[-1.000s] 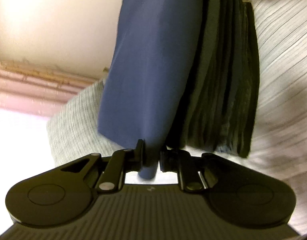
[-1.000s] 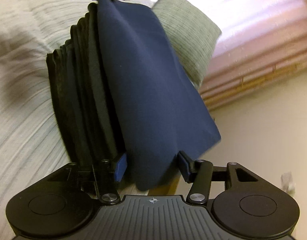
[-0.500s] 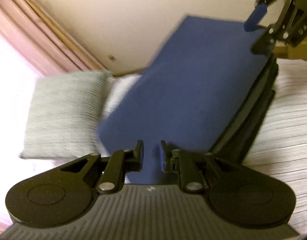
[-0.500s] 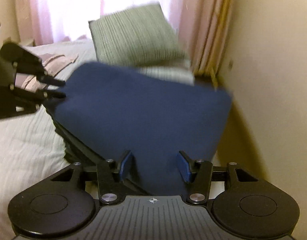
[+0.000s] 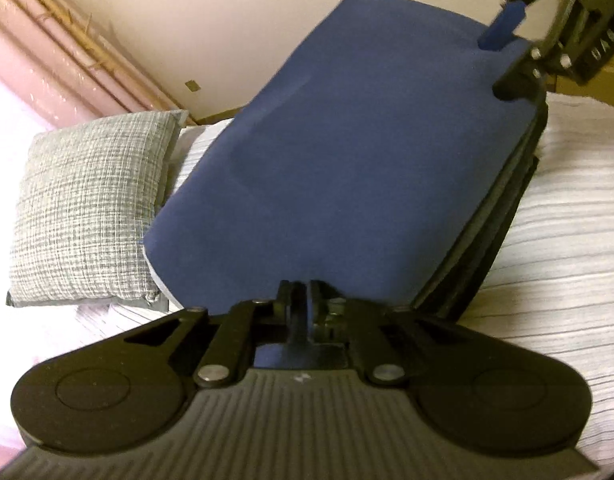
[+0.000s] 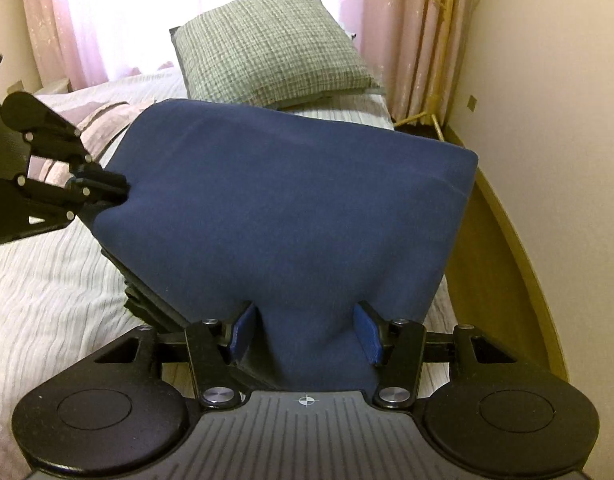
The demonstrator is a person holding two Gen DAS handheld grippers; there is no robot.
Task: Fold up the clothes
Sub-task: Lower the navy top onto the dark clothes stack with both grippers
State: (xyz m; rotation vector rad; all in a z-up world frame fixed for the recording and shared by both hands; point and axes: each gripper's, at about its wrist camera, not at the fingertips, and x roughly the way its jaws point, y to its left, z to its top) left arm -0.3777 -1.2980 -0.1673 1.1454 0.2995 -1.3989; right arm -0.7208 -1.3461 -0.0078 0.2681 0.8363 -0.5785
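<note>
— Since a second ago, what's changed?

— You've swung both grippers from steep, sideways views to nearly level ones; the navy garment (image 6: 291, 208), which hung edge-on beside the dark stack, now lies broad across it.

— My left fingers?

— Your left gripper (image 5: 301, 300) has its jaws pinched together on the garment's near edge. From the right wrist view it reaches in from the left side, clamped on that corner.

— And the right?

— Your right gripper (image 6: 303, 332) has its blue pads (image 6: 367, 334) spread apart, with a fold of the navy cloth lying loose between them, not squeezed.

— Any writing?

— Only pale letters on your right gripper's body, too blurred to read.

— Where's the clothing?

— On a stack of dark folded clothes (image 5: 491, 216), on the striped bedspread (image 6: 47, 292), near the grey cushion (image 6: 275, 44), pink curtains (image 6: 399, 28) behind.
</note>
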